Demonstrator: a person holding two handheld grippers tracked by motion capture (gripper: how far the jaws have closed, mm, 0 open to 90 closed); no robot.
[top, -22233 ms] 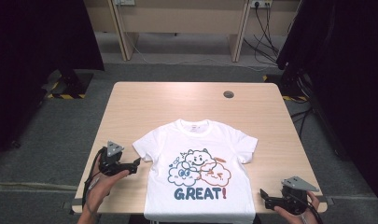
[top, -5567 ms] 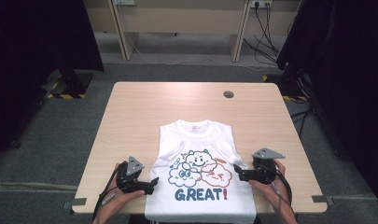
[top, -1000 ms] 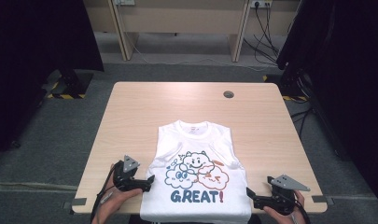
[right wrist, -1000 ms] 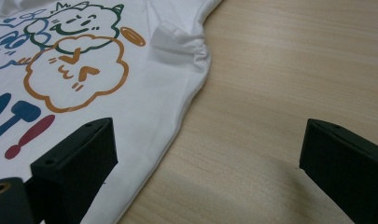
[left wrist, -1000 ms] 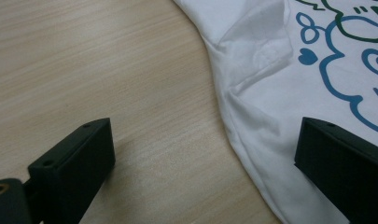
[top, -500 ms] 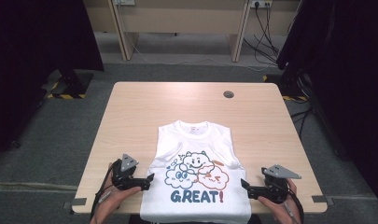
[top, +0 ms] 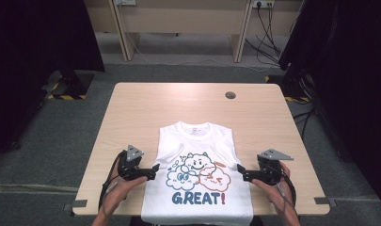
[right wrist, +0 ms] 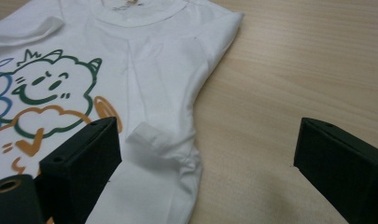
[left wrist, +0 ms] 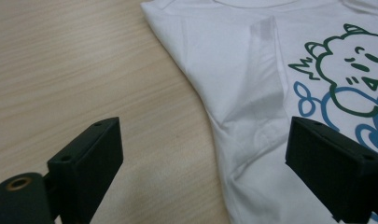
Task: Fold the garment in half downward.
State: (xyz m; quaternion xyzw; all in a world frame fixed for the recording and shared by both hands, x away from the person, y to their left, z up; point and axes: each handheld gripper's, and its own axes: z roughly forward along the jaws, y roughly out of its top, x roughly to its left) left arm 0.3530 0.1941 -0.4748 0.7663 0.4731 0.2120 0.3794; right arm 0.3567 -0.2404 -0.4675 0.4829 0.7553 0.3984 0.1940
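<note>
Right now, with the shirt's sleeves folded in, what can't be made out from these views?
- T-shirt hem: cut off by the high view's bottom edge.
- Neck label: cropped by the right gripper view's top edge, unreadable.
- Small dark disc on the table: too small to identify in the high view.

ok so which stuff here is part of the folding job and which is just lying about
Part of the job:
- white t-shirt, sleeves folded in, flat on the table
- left gripper, jaws open at the shirt's left edge
- right gripper, jaws open at its right edge

Just lying about:
- round dark cap in the tabletop
- cables on the floor beyond
</note>
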